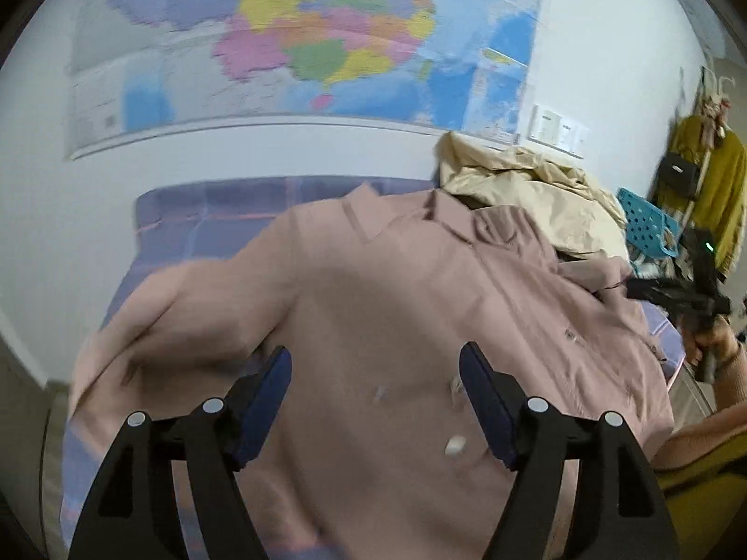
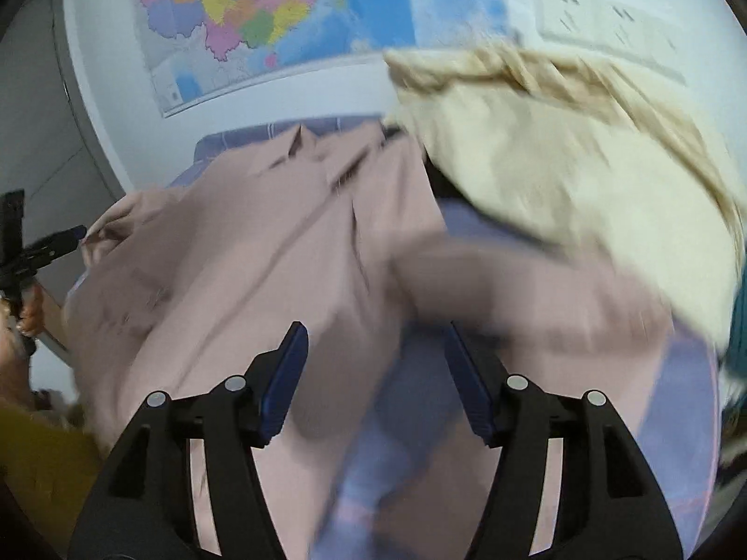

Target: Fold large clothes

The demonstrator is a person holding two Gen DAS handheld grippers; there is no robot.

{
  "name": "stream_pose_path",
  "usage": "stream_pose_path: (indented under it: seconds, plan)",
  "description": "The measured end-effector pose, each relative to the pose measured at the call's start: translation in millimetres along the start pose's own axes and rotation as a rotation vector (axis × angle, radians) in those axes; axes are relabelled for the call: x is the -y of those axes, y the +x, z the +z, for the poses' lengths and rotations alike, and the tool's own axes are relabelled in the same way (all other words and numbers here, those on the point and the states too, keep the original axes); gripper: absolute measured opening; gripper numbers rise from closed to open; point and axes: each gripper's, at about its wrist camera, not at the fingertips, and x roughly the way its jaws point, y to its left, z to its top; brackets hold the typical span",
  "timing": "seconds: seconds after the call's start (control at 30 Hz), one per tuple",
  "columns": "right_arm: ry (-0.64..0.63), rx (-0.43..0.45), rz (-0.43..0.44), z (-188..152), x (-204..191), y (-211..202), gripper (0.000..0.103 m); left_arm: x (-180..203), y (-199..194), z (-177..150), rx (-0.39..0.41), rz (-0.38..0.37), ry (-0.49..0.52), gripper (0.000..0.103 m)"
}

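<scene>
A big dusty-pink button-up shirt (image 1: 397, 317) lay spread on a bed with a purple checked sheet (image 1: 210, 205), its collar toward the top of the frame, near the wall with the coloured map (image 1: 303, 37). A crumpled cream jacket (image 1: 527, 186) sat just beside it at the upper right.

The left gripper (image 1: 376, 401) stood wide apart above the middle of the shirt, holding nothing. The right gripper (image 2: 376, 382) was also wide, with only cloth and sheet below it and nothing between its pads.

It looked like one fold had been let go, with a pink sleeve (image 2: 513, 289) lying across the right side. The next move probably called for both grippers to go down to a fresh edge, pinch it on both sides evenly, and lift it over without dragging the jacket.
</scene>
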Motion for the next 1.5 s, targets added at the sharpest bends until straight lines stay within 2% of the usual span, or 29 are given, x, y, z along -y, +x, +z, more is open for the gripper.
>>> stream_pose_path:
  seconds: [0.13, 0.17, 0.3, 0.37, 0.43, 0.47, 0.5, 0.53, 0.6, 0.7, 0.83, 0.9, 0.93, 0.97, 1.03, 1.1, 1.2, 1.3, 1.4, 1.5]
  plan:
    - [-0.076, 0.000, -0.023, 43.2, -11.0, 50.1, 0.051, 4.9, 56.3, 34.3, -0.043, -0.024, 0.033, 0.072]
    - [-0.095, -0.002, -0.055, 52.9, -14.4, 64.9, 0.052, 5.7, 69.7, 41.4, -0.059, -0.033, 0.029, 0.072]
    - [-0.112, -0.069, -0.118, 82.9, -11.6, 126.7, 0.049, 3.9, 127.1, 66.7, -0.142, -0.019, 0.034, 0.072]
    - [-0.109, -0.114, -0.157, 87.6, -3.5, 151.4, 0.048, 5.4, 155.8, 76.8, -0.178, -0.004, 0.049, 0.072]
    - [-0.110, -0.148, -0.167, 91.3, 3.4, 169.9, 0.026, 6.6, 176.5, 81.7, -0.205, 0.002, 0.056, 0.072]
    - [-0.110, -0.156, -0.169, 93.3, 7.6, 175.5, 0.006, 5.4, 188.2, 84.4, -0.221, 0.008, 0.048, 0.071]
    - [-0.102, -0.156, -0.172, 96.1, 11.2, 176.6, 0.005, 4.0, 197.0, 86.1, -0.229, 0.010, 0.045, 0.071]
    - [-0.089, -0.134, -0.165, 101.3, 17.1, 171.6, 0.005, 3.6, 201.3, 86.6, -0.230, 0.015, 0.047, 0.071]
    - [-0.047, -0.030, -0.144, 117.9, 28.2, 146.4, 0.005, -0.1, 210.5, 89.5, -0.218, 0.033, 0.047, 0.070]
    - [-0.013, 0.045, -0.165, 133.2, 36.9, 133.0, 0.005, -5.1, 217.8, 93.4, -0.183, 0.058, 0.052, 0.070]
    - [0.030, -0.043, -0.160, 128.5, 50.5, 169.7, 0.007, -11.6, 230.9, 92.7, -0.152, 0.116, 0.057, 0.070]
    - [0.032, -0.038, -0.161, 123.2, 53.4, 172.6, 0.011, -17.5, 241.9, 88.7, -0.168, 0.138, 0.043, 0.070]
    - [0.033, -0.044, -0.161, 122.1, 55.2, 173.7, 0.014, -19.0, 245.3, 87.6, -0.179, 0.142, 0.041, 0.070]
    - [0.035, -0.050, -0.167, 121.2, 55.8, 171.7, 0.024, -21.8, 247.9, 85.8, -0.192, 0.144, 0.033, 0.070]
    - [0.030, -0.027, -0.159, 117.8, 52.2, 157.4, 0.030, -24.1, 245.3, 85.7, -0.195, 0.135, 0.022, 0.070]
    - [0.014, 0.010, -0.176, 111.8, 49.5, 138.5, 0.041, -24.4, 233.8, 87.2, -0.176, 0.108, 0.013, 0.071]
    - [-0.035, 0.018, -0.127, 96.8, 38.8, 119.0, 0.041, -16.7, 223.3, 86.7, -0.179, 0.071, 0.025, 0.071]
    - [-0.079, -0.051, -0.143, 85.6, 33.4, 133.6, 0.037, -7.1, 234.4, 81.4, -0.223, 0.093, 0.067, 0.071]
    - [-0.015, -0.104, -0.139, 79.8, 48.7, 150.0, 0.037, -4.8, 251.1, 75.3, -0.291, 0.122, 0.057, 0.071]
    - [0.043, -0.052, -0.096, 76.1, 57.4, 124.8, 0.042, 1.3, 238.6, 79.1, -0.263, 0.130, 0.065, 0.071]
